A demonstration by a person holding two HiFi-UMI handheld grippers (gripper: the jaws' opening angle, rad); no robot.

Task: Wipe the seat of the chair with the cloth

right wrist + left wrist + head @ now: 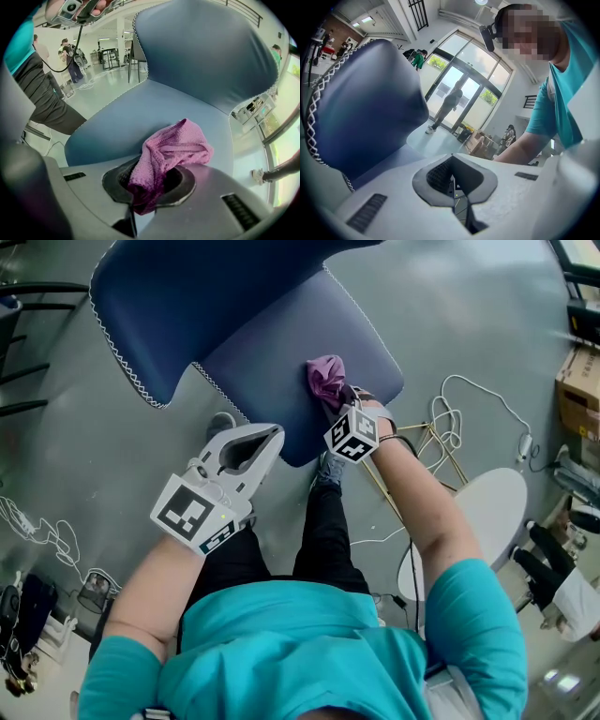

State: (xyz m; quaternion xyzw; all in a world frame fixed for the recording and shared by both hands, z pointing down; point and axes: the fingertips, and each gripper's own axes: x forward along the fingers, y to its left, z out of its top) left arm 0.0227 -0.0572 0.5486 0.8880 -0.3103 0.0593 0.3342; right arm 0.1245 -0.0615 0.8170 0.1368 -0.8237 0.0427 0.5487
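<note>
**Cloth in the tool, over the seat: the wiping step is in hand**

The blue chair stands on the grey floor in front of the person, its backrest away from them. Its seat faces up and is bare apart from the cloth near its front right part.

The left tool hangs beside the front left edge of the seat, off the cushion. The left gripper view shows its jaws brought together with nothing between them. It has no part in the wiping as things stand.

The right tool reaches over the seat's front right part. Its jaws are closed on the pink cloth, and a crumpled bunch of it stands out ahead of the tips. Whether that bunch presses on the cushion or sits just above it cannot be told from these views.

Judged from this, the wipe is at or near its start, with most of the seat lying to the left and toward the backrest. The next move would call for pressing the bunch flat on the cushion. It would then be drawn across in overlapping strokes, with the grip kept firm so the cloth does not slip free.
</note>
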